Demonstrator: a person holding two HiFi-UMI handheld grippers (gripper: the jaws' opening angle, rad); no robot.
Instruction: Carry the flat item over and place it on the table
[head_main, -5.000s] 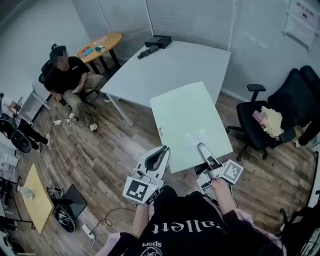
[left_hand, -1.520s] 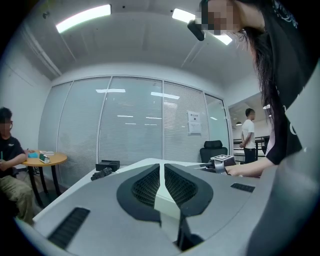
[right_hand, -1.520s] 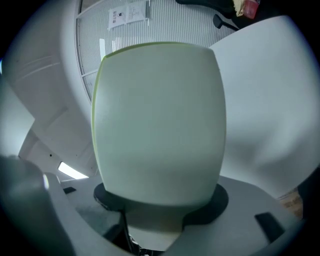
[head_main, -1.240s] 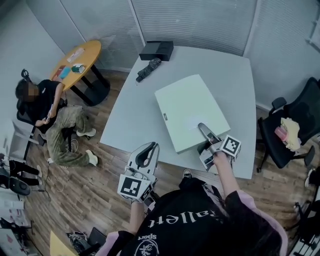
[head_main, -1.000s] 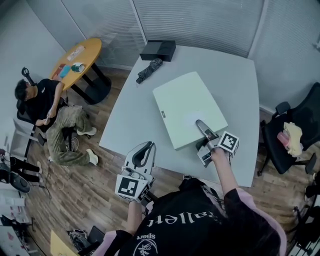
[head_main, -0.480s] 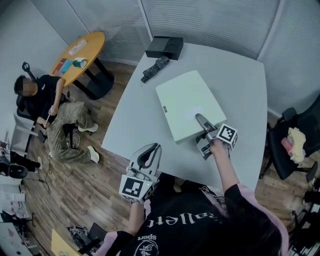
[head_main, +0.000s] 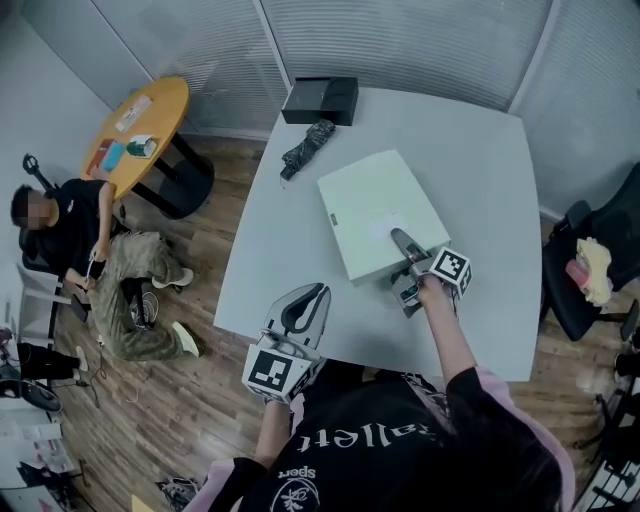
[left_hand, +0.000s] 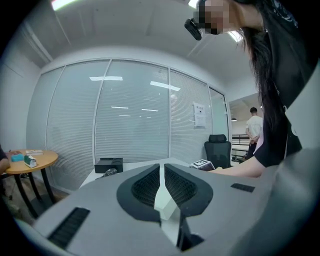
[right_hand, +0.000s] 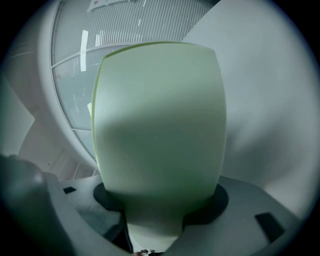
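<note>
The flat item is a pale green board (head_main: 380, 212), lying level over the white table (head_main: 480, 160); I cannot tell whether it touches the tabletop. My right gripper (head_main: 405, 245) is shut on the middle of the board's near edge. In the right gripper view the board (right_hand: 160, 120) fills the picture and runs away from the right gripper (right_hand: 155, 210), hiding its jaw tips. My left gripper (head_main: 300, 315) hovers at the table's near left edge. Its pads (left_hand: 147, 187) are shut together with nothing between them.
A black box (head_main: 320, 100) and a folded dark umbrella (head_main: 308, 145) lie at the table's far left corner. A round orange table (head_main: 135, 130) and a seated person (head_main: 70, 240) are off to the left. An office chair (head_main: 590, 280) stands to the right. Blinds cover the glass walls behind.
The board has travelled from above the wooden floor to above the table, still clamped in my right gripper. Over the last second it edged further in. The left gripper stayed shut and empty.
</note>
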